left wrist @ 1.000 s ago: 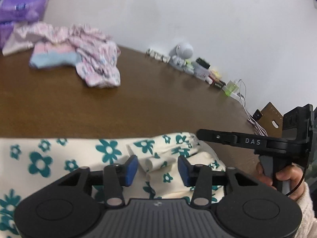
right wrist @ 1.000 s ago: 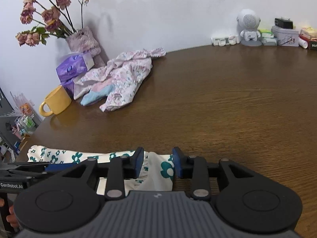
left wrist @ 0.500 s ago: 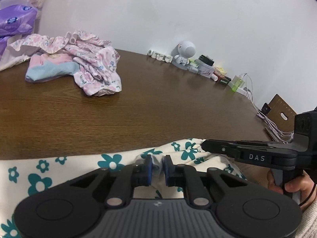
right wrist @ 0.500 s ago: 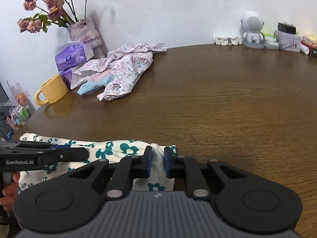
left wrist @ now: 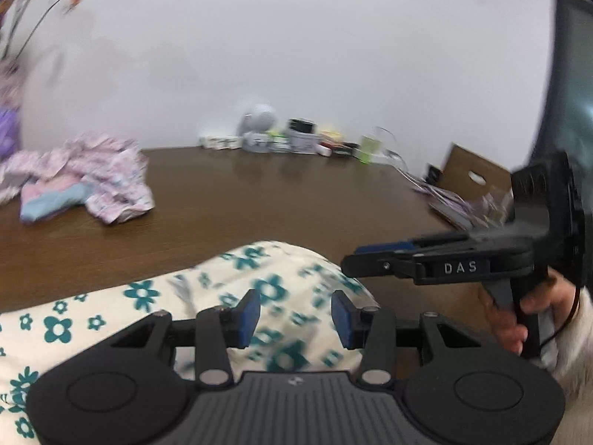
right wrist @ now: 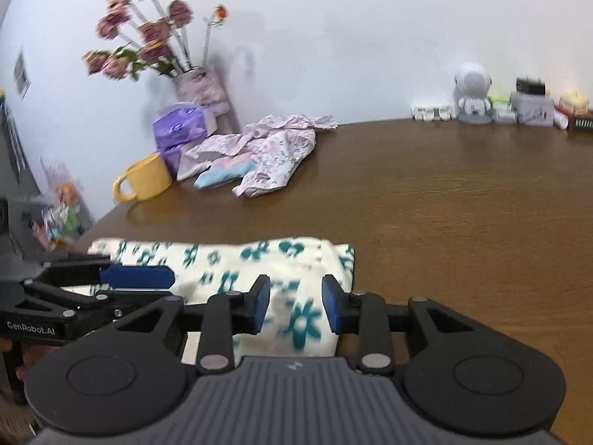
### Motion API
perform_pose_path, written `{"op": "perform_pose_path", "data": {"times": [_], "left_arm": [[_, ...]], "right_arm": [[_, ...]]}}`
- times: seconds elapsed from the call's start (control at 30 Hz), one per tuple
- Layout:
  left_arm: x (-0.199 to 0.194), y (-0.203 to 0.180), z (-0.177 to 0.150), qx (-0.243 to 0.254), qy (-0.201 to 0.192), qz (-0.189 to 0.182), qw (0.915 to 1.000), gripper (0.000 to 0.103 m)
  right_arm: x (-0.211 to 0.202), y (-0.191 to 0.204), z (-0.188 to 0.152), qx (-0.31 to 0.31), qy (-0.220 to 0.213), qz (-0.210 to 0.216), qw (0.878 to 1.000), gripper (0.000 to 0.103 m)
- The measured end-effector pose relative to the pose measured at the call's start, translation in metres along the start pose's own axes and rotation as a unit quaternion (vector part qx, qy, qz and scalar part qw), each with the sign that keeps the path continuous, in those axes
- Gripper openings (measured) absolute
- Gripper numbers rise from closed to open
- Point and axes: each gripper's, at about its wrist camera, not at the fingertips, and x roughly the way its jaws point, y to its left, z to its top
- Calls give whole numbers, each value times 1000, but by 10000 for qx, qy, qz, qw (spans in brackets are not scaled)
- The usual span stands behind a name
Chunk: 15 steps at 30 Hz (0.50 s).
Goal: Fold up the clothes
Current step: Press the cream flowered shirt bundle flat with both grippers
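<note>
The left gripper [left wrist: 295,315] is held with its jaws spread wide, nothing between the blue pads [left wrist: 249,313], above the cream cloth [left wrist: 111,307] printed with teal flowers. The right gripper [right wrist: 295,306] is likewise spread apart and empty over the same cloth [right wrist: 229,259], which is seen lying folded into a long band at the near edge of the table [right wrist: 444,204]; whether either tool's fingertips touch the fabric cannot be told, as the print is blurred. In the left view the right gripper [left wrist: 374,257] is seen from the side over the right end of the cloth, gripped by a hand [left wrist: 519,319] in a pale fluffy sleeve. In the right view the left gripper [right wrist: 137,278] is seen over the left end of the cloth. Beyond the cloth, a crumpled pink garment pile [right wrist: 259,155] lies on the table, with a yellow mug [right wrist: 146,178] to the left of the pile, purple tissue packs [right wrist: 179,129] behind it, and a vase [right wrist: 202,89] of dried flowers behind those. Far right of the pile, a small robot figure [right wrist: 472,92] and boxes [right wrist: 532,109] are lined along the wall.
</note>
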Motion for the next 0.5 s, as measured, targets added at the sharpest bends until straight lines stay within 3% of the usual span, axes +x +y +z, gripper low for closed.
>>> {"op": "perform_pose_path", "data": {"times": [0.23, 0.37, 0.4, 0.5], "left_arm": [[6, -36, -20, 1105, 320, 26, 9934, 40], [20, -35, -25, 1196, 546, 224, 9911, 19], [20, -35, -26, 1205, 555, 250, 9908, 16], [20, -32, -28, 1118, 545, 313, 9917, 12]], "right_arm": [[-28, 27, -26, -1062, 244, -240, 9938, 31], [-22, 36, -36, -1302, 357, -244, 9905, 27], [-20, 38, -38, -1319, 366, -246, 9903, 20], [-12, 37, -39, -1219, 415, -284, 9913, 17]]}}
